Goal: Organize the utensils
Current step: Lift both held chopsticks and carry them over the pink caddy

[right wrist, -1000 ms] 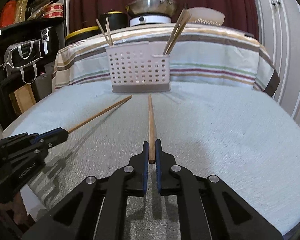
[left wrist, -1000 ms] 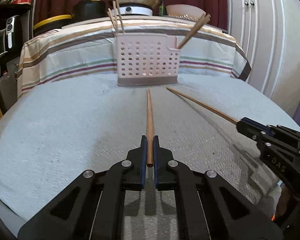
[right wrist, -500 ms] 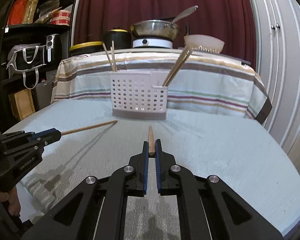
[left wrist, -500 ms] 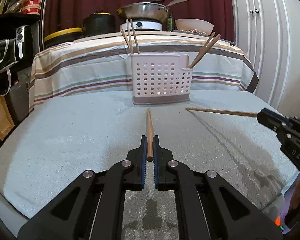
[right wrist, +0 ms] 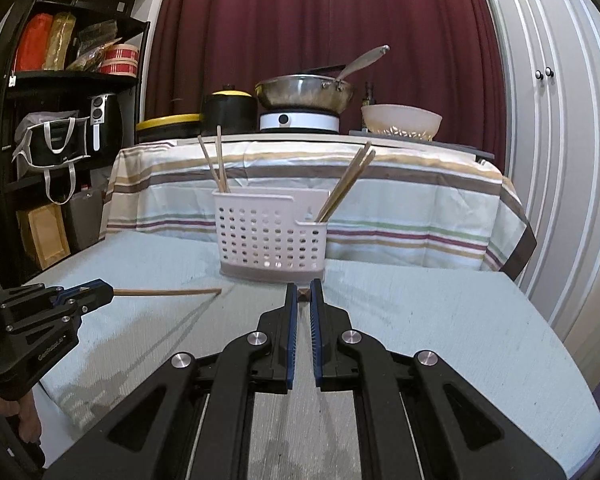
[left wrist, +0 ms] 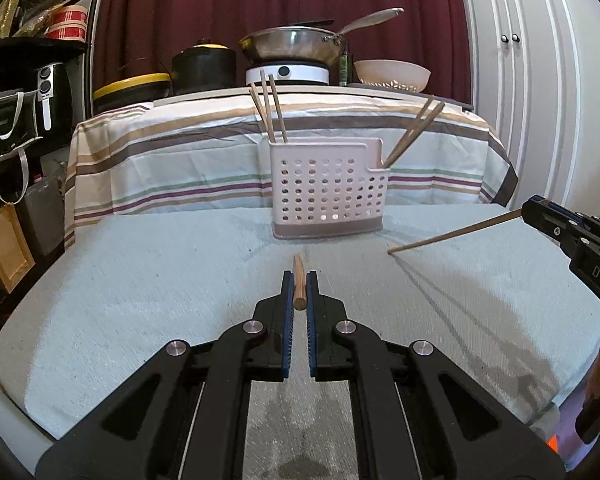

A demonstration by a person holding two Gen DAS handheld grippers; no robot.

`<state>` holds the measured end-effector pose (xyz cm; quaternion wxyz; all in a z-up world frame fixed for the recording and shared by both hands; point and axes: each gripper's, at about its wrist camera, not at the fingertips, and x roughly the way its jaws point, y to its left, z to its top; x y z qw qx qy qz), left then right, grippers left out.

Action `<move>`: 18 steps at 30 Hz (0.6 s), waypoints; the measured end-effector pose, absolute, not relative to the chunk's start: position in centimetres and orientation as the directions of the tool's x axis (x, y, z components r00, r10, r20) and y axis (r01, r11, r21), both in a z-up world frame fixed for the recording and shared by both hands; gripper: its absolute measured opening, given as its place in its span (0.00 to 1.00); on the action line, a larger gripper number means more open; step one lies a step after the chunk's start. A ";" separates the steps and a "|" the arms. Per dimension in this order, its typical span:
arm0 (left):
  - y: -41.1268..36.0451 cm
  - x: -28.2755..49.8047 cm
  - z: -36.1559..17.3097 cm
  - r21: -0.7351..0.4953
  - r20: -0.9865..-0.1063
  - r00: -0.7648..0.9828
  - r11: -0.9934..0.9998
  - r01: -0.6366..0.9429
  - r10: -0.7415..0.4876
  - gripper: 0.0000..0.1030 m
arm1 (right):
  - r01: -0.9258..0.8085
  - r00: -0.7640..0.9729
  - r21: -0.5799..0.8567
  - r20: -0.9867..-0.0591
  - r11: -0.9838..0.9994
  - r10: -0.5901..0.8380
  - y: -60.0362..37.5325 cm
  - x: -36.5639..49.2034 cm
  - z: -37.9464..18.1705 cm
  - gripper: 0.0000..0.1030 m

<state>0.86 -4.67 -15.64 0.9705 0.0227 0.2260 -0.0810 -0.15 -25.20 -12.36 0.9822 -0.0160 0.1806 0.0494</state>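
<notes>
A white perforated utensil holder [left wrist: 326,188] [right wrist: 270,234] stands at the far edge of the pale cloth, with wooden chopsticks leaning in its left and right compartments. My left gripper [left wrist: 299,282] is shut on a wooden chopstick [left wrist: 299,280] that points forward at the holder, lifted off the cloth. My right gripper [right wrist: 304,294] is shut on another chopstick [right wrist: 304,295], seen almost end-on. In the left wrist view that second chopstick [left wrist: 456,234] sticks out leftward from the right gripper [left wrist: 530,210]. In the right wrist view the left gripper [right wrist: 108,291] holds its chopstick [right wrist: 168,292] pointing right.
Behind the holder a striped tablecloth [left wrist: 180,156] covers a higher table carrying a wok [left wrist: 296,46] on a burner, a black pot [left wrist: 204,66] and a bowl [left wrist: 392,74]. Dark shelves with bags [right wrist: 52,140] stand at left, white cupboard doors [right wrist: 560,120] at right.
Both grippers have risen with their chopsticks and tipped upward, so the sticks came off the cloth and now point more level toward the holder. Both stayed shut.
</notes>
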 end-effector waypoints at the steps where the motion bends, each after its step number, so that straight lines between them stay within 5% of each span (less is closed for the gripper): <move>1: -4.6 0.9 -15.4 0.007 -0.439 0.887 0.986 0.166 -0.146 0.06 | -0.104 0.931 -0.012 -0.354 0.995 0.093 -25.2 -0.1 -12.2 0.07; 18: -4.1 3.0 -12.3 0.020 -0.402 0.906 0.988 0.156 -0.135 0.06 | -0.120 0.934 -0.026 -0.342 0.992 0.104 -24.5 2.5 -9.8 0.07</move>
